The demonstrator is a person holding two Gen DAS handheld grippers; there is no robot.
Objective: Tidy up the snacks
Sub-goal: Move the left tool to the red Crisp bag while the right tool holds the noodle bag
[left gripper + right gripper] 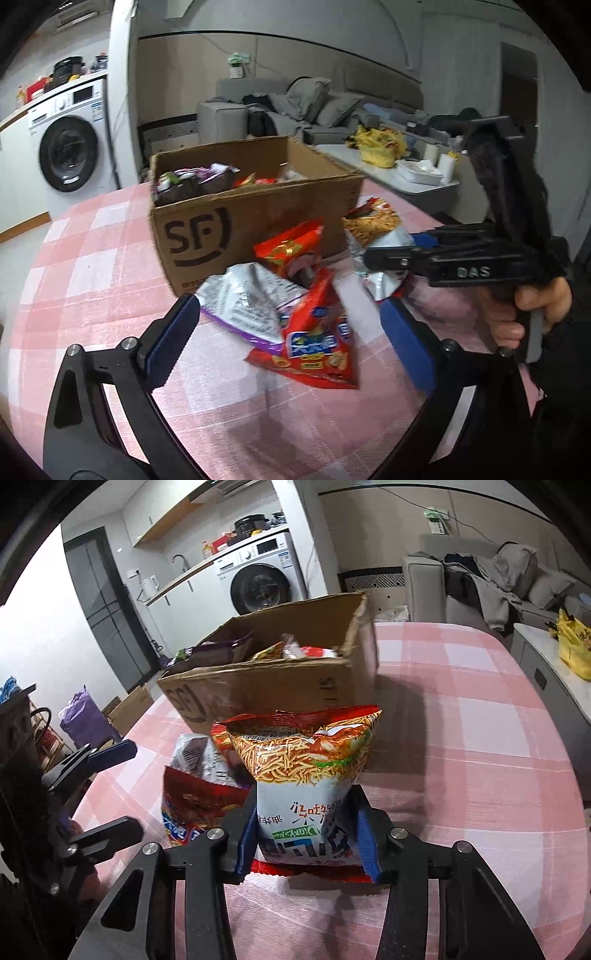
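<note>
The noodle snack bag (306,771) was clamped in the right gripper (306,834), raised before the cardboard box (273,686) on the table (461,738). The left gripper (291,332) was held wide around the red packet (317,332).

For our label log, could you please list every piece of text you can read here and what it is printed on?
"SF": cardboard box, black logo on its side.
"DAS": right gripper, raised letters on its body.
Noodle snack bag: Chinese print, upside down, not readable.
Red bag and silver bag: print too blurred.
Washing machine labels: too small.
</note>
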